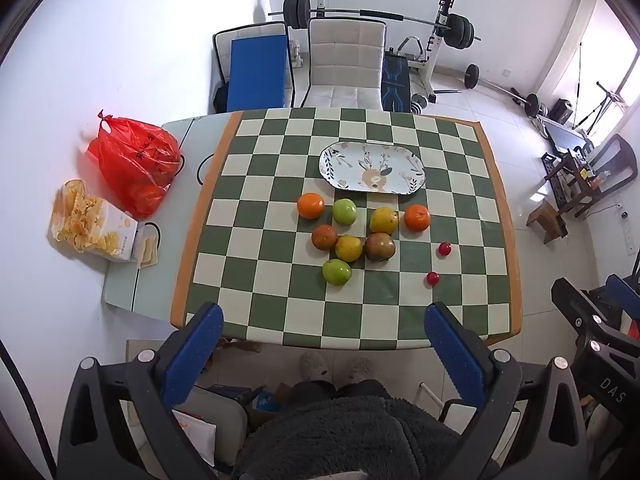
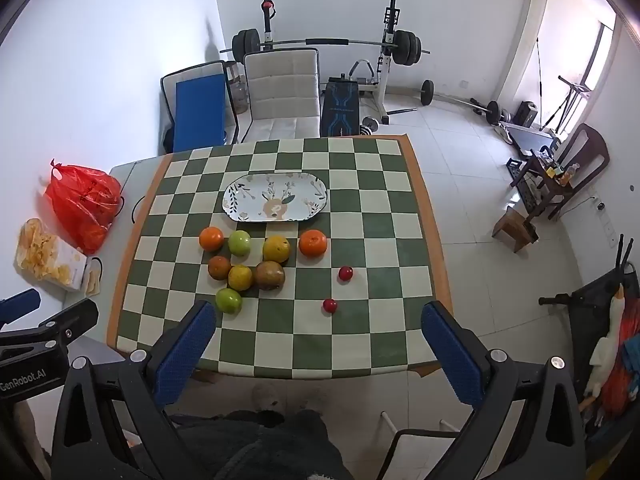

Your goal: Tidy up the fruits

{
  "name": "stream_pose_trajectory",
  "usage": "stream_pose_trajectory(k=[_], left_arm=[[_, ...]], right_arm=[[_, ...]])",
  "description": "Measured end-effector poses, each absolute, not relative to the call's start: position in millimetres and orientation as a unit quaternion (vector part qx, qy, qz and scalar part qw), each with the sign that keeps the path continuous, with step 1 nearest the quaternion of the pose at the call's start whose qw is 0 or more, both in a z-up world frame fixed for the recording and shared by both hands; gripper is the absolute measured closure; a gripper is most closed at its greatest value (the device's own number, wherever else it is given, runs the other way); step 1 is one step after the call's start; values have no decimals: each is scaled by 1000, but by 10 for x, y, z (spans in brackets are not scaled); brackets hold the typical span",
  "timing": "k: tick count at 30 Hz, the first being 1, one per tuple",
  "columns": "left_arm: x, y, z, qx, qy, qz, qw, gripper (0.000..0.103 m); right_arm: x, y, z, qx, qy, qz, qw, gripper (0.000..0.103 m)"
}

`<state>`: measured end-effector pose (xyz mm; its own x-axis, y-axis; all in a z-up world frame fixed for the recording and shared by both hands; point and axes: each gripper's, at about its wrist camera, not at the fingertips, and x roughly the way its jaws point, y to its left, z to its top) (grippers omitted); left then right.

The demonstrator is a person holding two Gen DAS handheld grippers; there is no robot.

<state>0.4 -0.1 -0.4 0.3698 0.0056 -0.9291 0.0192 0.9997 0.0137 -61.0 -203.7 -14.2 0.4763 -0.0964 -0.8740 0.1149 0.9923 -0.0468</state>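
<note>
Fingers (image 1: pixel 444 332) spread above table edge (image 1: pixel 320 342).

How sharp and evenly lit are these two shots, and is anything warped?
Left wrist view: fruit sharp, window blown out, table edge bowed by the fisheye. Right wrist view: doorway overexposed, soft shadows under the fruit, dark corners.

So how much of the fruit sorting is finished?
Nothing looks done yet: the plate is bare, and all the fruit, including two small red ones, lies loose on the checkered cloth. Both the left gripper and right gripper are open, holding nothing. All the sorting remains.
</note>
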Motion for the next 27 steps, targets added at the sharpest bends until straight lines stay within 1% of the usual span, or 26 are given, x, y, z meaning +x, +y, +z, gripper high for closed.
stream_pose_trajectory(k=[27], left_arm=[[-1, -2, -4, 10, 559, -5, 829, 0]], right_arm=[[-629, -1973, -104, 21, 501, -52, 864, 0]])
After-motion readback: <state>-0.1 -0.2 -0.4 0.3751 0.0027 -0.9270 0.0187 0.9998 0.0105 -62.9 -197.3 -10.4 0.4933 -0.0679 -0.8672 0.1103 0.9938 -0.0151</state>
